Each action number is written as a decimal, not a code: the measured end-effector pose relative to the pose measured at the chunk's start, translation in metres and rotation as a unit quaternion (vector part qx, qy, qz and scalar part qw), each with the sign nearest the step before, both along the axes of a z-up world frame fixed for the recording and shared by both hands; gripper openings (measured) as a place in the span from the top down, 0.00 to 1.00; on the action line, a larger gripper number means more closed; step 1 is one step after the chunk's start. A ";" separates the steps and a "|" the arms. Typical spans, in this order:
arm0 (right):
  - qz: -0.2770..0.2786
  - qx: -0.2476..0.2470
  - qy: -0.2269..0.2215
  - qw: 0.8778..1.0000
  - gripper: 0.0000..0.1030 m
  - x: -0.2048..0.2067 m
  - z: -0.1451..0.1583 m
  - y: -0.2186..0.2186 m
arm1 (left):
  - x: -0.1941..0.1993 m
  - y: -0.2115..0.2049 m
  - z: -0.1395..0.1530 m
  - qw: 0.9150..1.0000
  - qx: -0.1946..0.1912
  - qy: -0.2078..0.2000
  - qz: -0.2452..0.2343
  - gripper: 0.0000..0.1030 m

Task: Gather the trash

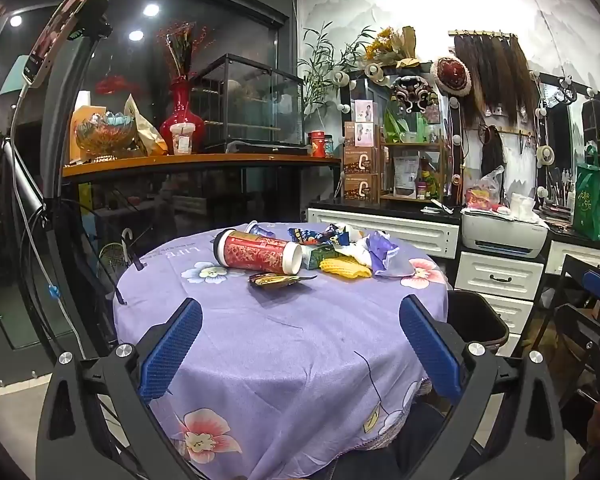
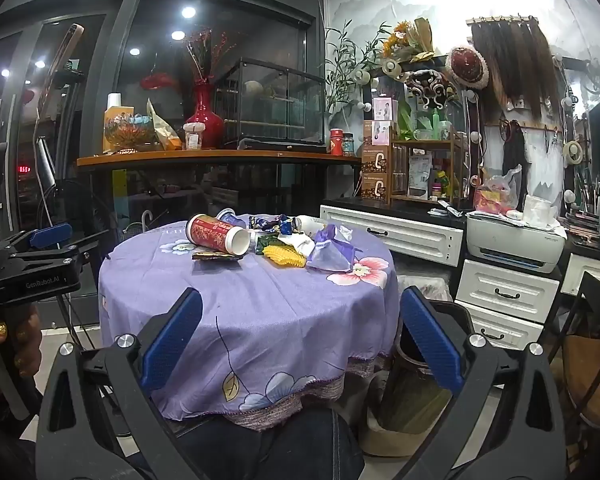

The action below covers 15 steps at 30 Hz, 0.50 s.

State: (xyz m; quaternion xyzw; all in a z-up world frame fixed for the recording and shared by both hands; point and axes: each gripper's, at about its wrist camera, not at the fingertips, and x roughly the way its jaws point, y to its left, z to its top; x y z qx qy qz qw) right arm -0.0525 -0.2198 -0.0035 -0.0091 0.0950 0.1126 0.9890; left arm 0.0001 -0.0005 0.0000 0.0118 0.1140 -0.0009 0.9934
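Jaws' ribbed blue pads [image 1: 172, 354] wide apart

Tablecloth [image 1: 284, 344] purple, floral; canister [image 1: 260, 255] red, gold-patterned; tongs' pads [image 1: 171, 350] blue.

Beyond the right claw [image 2: 302, 334], the red canister [image 2: 217, 235] hides most of a blue-and-white cup [image 2: 231, 216]. The bin [image 2: 414, 384] right of that claw is partly behind its finger. Print on the brown wrapper [image 1: 278, 280] ahead of the left claw [image 1: 300, 342] is too small to read.
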 end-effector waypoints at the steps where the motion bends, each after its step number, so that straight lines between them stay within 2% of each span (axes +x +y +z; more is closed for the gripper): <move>1: 0.000 0.000 0.001 1.000 0.05 0.000 0.000 0.000 | 0.000 0.000 0.000 1.000 0.000 0.000 0.000 0.05; 15: -0.001 0.000 0.000 1.000 0.05 -0.001 0.001 0.001 | 0.000 0.000 0.000 1.000 -0.002 0.000 0.001 0.05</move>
